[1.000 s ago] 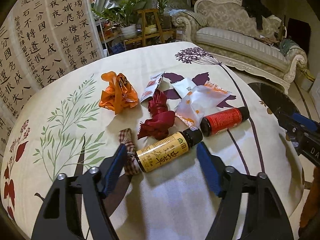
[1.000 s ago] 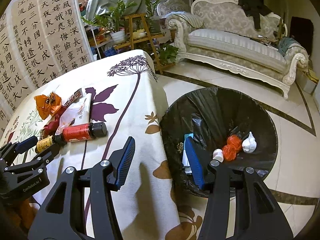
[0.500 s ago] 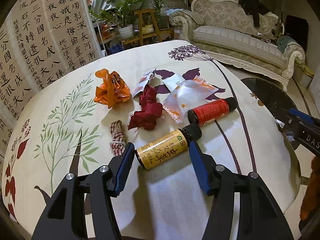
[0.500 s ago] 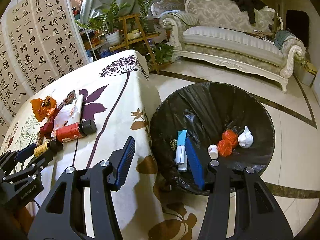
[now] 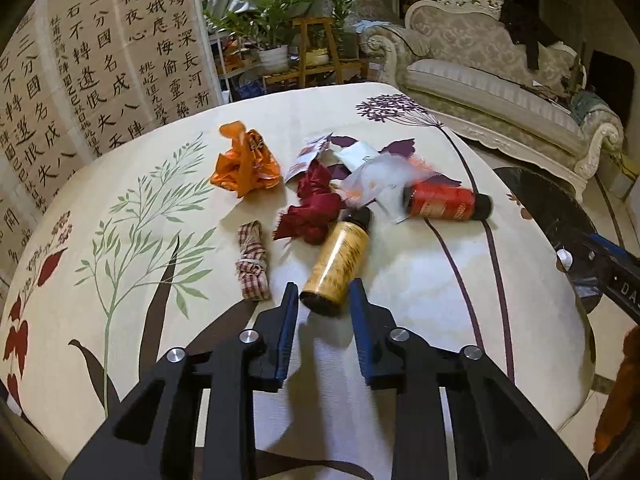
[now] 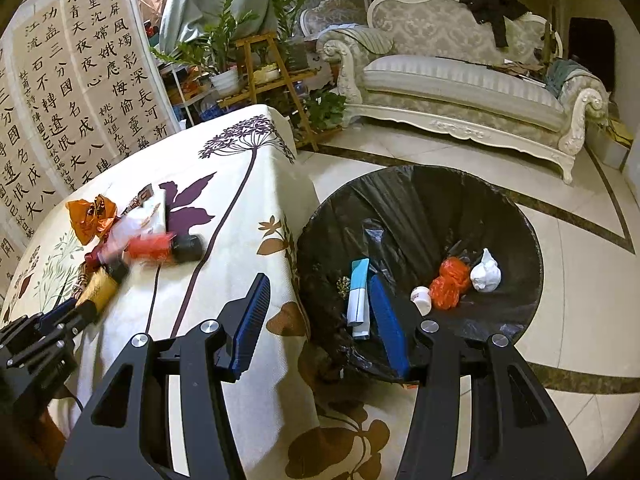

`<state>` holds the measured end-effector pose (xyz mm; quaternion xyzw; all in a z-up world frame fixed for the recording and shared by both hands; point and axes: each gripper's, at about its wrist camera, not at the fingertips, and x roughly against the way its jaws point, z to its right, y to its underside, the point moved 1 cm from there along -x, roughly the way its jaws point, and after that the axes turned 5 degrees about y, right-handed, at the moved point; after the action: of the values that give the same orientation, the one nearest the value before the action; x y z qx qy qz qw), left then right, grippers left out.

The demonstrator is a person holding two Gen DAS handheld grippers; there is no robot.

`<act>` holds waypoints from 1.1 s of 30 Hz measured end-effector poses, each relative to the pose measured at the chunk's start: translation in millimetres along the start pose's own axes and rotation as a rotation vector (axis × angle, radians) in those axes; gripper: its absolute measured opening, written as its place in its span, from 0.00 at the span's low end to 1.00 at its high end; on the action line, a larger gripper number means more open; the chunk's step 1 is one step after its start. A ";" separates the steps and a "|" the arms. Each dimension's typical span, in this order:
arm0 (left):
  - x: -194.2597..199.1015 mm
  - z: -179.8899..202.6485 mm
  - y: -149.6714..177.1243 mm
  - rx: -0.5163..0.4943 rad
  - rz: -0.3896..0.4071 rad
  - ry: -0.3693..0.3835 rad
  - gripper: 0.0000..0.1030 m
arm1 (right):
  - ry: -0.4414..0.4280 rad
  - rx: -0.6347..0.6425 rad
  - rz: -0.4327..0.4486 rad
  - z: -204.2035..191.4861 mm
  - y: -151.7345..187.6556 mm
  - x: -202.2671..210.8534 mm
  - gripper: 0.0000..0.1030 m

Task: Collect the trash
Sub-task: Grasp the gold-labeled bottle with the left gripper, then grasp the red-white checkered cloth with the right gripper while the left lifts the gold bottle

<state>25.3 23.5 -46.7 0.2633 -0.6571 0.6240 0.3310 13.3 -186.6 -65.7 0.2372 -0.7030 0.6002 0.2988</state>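
Left gripper [image 5: 324,304] jaws closing around base of small yellow-labelled brown bottle [image 5: 338,262] lying on floral tablecloth [image 5: 420,280], near-centre. Right gripper [image 6: 316,316] half-open, empty, above black-lined round bin [image 6: 520,216] at right.

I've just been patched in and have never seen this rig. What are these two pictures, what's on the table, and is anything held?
No robot arm here: a person carries a two-finger gripper in each hand, with a fisheye camera on each one looking along its fingers.

The left-wrist picture looks down at the table. The left gripper is closing around the base of a yellow bottle; whether it grips yet is unclear. Beyond lie a red bottle, orange wrapper, dark red wrapper, pale packets and a checked cloth roll.

The right-wrist picture shows the right gripper, open and empty, over the gap between table and black-lined bin, which already holds some trash.
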 end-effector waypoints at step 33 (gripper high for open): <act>-11.1 7.0 -13.3 -0.044 0.001 0.070 0.24 | -0.043 0.101 0.007 -43.1 -29.3 -11.9 0.49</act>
<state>41.8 14.7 -46.6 0.2336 -0.6588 0.6185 0.3590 47.9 -149.4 -49.1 0.2623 -0.6790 0.6306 0.2693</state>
